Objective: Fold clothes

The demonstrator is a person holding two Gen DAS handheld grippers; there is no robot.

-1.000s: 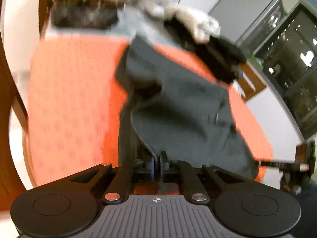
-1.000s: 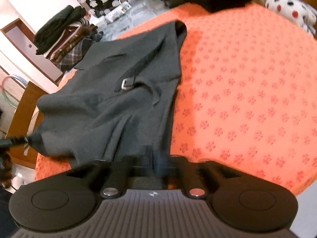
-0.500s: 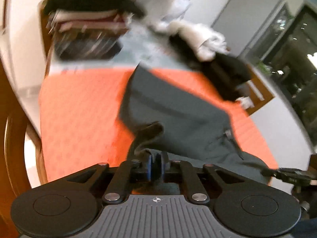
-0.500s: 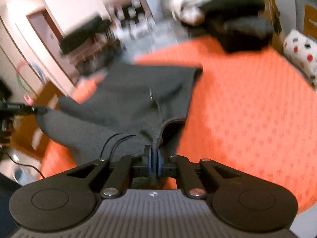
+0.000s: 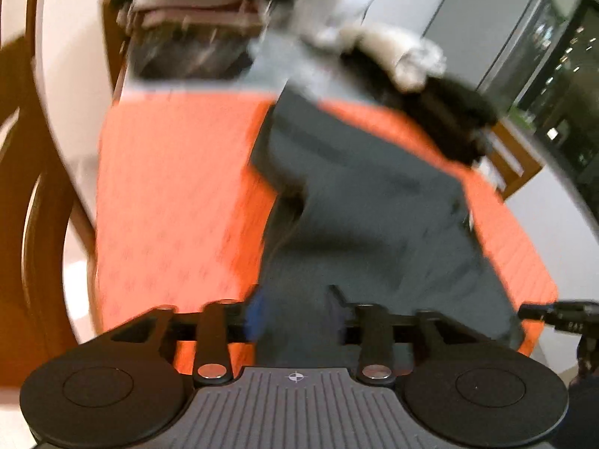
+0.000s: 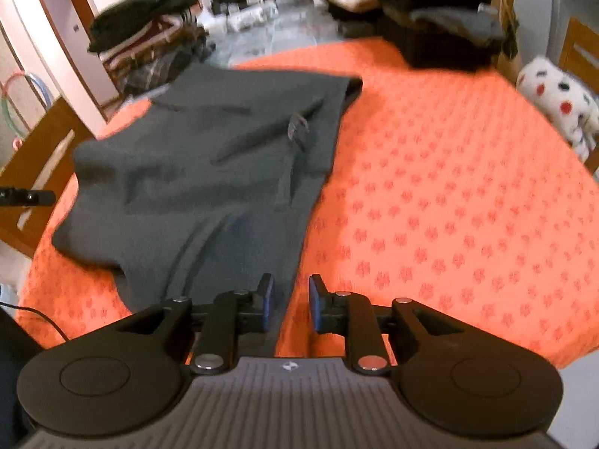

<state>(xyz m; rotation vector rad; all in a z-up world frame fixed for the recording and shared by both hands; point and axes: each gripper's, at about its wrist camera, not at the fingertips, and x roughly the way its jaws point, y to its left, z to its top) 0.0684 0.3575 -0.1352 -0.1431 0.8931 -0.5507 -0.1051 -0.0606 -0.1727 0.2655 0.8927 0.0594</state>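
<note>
Behind the grey garment (image 6: 209, 172), clothes piles (image 6: 423, 18) crowd.

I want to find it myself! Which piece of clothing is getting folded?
Look at the big orange tablecloth. The dark grey garment lies spread on its left part, right ahead of the grippers. Unlike the heaped clothes behind, it lies flat and has a small metal buckle.

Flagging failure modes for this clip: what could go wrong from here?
1. The dark grey garment lies rumpled, with a raised fold near its buckle; creases may get folded in.
2. Its near edge sits at the orange tablecloth edge between the just-opened right hand-held gripper jaws; it could slide off.
</note>
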